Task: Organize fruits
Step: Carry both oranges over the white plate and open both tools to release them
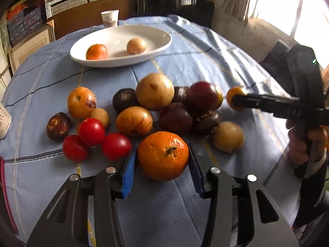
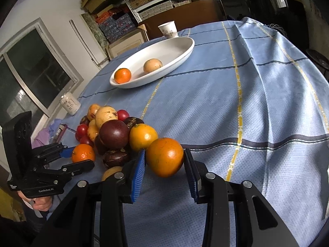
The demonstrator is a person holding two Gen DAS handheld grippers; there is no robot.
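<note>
Both claws clench fruit at the pile's edge: the left gripper [image 1: 162, 158] a tangerine [image 1: 163, 155], the right gripper [image 2: 164, 160] an orange [image 2: 165, 156]. A careless lift could nudge neighbours rolling across the tablecloth [image 2: 257, 107], short of the dish [image 1: 121, 41].

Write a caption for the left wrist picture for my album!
Left gripper fingers closed around a round orange mandarin beside piled fruit on blue cloth.

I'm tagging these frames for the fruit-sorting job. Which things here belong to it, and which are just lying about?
Part of the job:
- mandarin between the left gripper pads
- orange fruit in the right gripper
- fruit pile
- white dish, two fruits inside

Lying about:
- paper cup
- white jar
- tablecloth
</note>
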